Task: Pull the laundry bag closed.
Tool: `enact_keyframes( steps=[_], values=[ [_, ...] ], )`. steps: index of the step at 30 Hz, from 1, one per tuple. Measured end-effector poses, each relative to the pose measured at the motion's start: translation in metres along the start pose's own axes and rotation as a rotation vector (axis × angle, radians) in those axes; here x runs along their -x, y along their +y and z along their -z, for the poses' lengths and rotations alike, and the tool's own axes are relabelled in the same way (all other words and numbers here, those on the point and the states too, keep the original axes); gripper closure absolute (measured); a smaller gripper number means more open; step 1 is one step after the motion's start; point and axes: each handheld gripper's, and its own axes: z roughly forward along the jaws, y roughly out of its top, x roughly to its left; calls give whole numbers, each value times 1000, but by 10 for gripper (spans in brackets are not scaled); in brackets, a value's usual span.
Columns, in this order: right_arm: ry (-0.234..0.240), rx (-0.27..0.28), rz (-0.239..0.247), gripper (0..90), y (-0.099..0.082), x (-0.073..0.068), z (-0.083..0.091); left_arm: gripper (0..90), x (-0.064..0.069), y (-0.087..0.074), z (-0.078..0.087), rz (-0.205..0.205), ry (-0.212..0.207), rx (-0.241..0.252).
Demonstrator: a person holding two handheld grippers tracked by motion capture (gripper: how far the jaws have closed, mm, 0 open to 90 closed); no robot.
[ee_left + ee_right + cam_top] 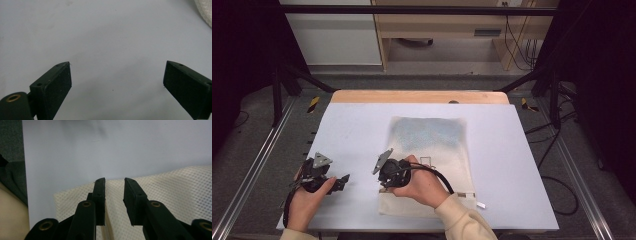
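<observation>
A cream mesh bag [432, 145] lies flat on the pale table [352, 130], its far half greyish. My right gripper [384, 186] is at the bag's near left edge. In the right gripper view its jaws [114, 180] stand a narrow gap apart over the mesh bag [175, 190], with a raised fold of fabric beside the left pad; the pads do not visibly press on it. My left gripper [341, 181] rests left of the bag. Its jaws [117, 67] are wide open over bare table, and a corner of the bag [205, 10] lies beyond them.
A wooden strip [419, 96] runs along the table's far edge. Metal rails [257, 165] flank the table on both sides, with cables on the floor at right [557, 195]. A small white tag [480, 205] pokes out at the bag's near right corner.
</observation>
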Motion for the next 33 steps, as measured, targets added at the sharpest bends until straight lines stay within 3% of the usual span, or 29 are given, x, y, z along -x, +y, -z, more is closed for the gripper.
enact_keyframes(
  steps=[9, 33],
  values=[
    [54, -11, -2, 731, -6, -4, -21, 78, 0, 1, 0, -2, -5, 1],
    [79, -22, -31, 780, -10, -4, -40, 79, 2, 2, -1, -14, -8, -4]
  ],
)
